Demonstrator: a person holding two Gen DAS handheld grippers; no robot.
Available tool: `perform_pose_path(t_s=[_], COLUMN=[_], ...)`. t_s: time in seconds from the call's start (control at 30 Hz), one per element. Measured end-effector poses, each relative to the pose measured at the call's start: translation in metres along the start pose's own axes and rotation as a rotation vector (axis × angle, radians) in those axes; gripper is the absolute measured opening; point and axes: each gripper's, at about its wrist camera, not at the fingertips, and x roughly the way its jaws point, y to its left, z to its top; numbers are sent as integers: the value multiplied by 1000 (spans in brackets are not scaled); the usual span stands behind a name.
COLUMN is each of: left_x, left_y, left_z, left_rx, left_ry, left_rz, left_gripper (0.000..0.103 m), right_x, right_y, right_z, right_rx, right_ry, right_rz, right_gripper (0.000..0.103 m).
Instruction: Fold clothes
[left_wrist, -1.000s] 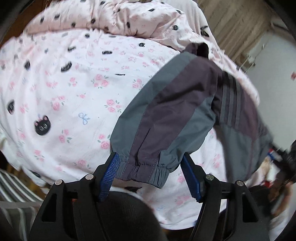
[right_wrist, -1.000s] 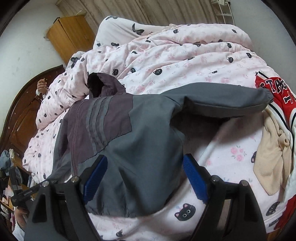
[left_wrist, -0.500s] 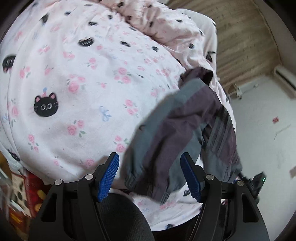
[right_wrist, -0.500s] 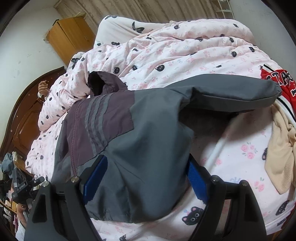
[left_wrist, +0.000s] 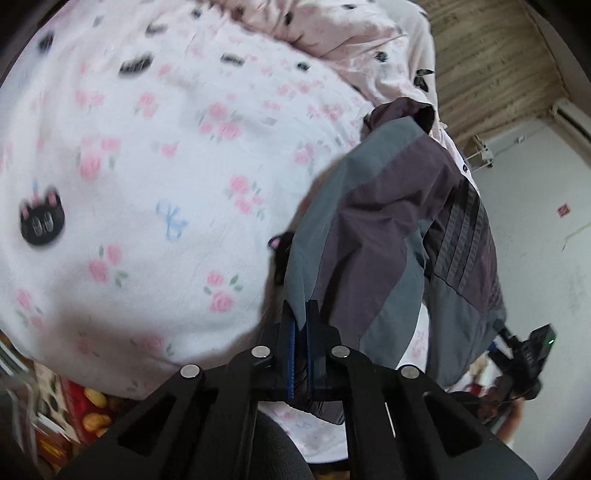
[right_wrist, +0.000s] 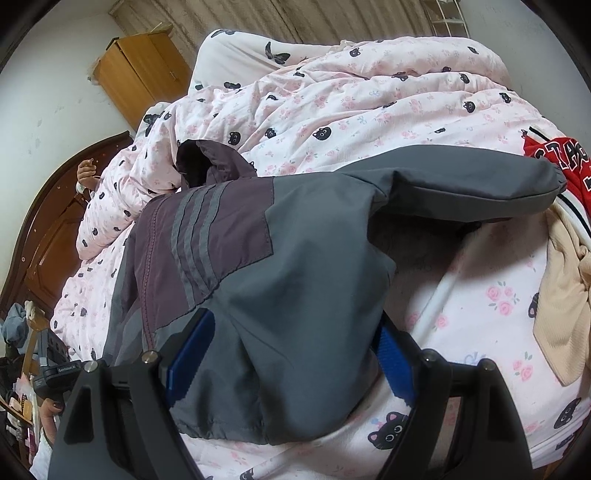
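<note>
A grey and purple striped jacket (right_wrist: 295, 258) lies on a bed under a pink cat-print quilt (right_wrist: 369, 103). One sleeve (right_wrist: 461, 188) stretches out to the right. In the left wrist view the other sleeve (left_wrist: 369, 236) runs down into my left gripper (left_wrist: 301, 325). Its jaws are closing on the sleeve's grey edge near the cuff, and the blue pads pinch the thin fabric. My right gripper (right_wrist: 291, 350) stands open at the jacket's bottom hem. The bunched hem lies between its blue pads (right_wrist: 188, 347).
A red lettered garment (right_wrist: 554, 162) and a beige one (right_wrist: 561, 295) lie at the bed's right side. A white rod (right_wrist: 439, 291) lies on the sheet. A wooden wardrobe (right_wrist: 140, 77) and dark headboard (right_wrist: 48, 236) stand at the left. Clutter (left_wrist: 74, 406) sits below the bed's edge.
My left gripper has gone from open around the sleeve cuff to shut on the sleeve, and it has dropped and rolled. The right gripper stays open over the hem.
</note>
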Motion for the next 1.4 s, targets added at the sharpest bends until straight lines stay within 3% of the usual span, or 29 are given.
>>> perform_pose_path(t_s=[0.13,0.43,0.63,0.77,1.03,1.17,1.27,1.4], left_x=[-24,-136,-195,-186,-123,-116,-119,-129], left_y=[-9,-60,-88,-82,1,13,1,-12], left_z=[14,79,105,116,134,134,136,145], left_rx=[11,138,177,151,53,40,72,81], left_ry=[-83,-375,-520,-494,-328,-303,-317,-338], left_rz=[32,81,96,211,433,444,472,513], left_gripper=[1,1,1,1,1,1,1,1], right_x=[-1,-4,-4,0,16,33,51,79], right_y=[-2,-2,3,9,-5,-28,-45,-47], right_z=[0,1,0,-1,3,10,14,20], right_rx=[12,15,-17,-53,2,118,202,176], right_ry=[-3,-13,-12,-7,55,115,156,198], right_rz=[12,33,42,-10,-84,-88,-77,-155], right_gripper=[85,85,87,88,88,88,88,89])
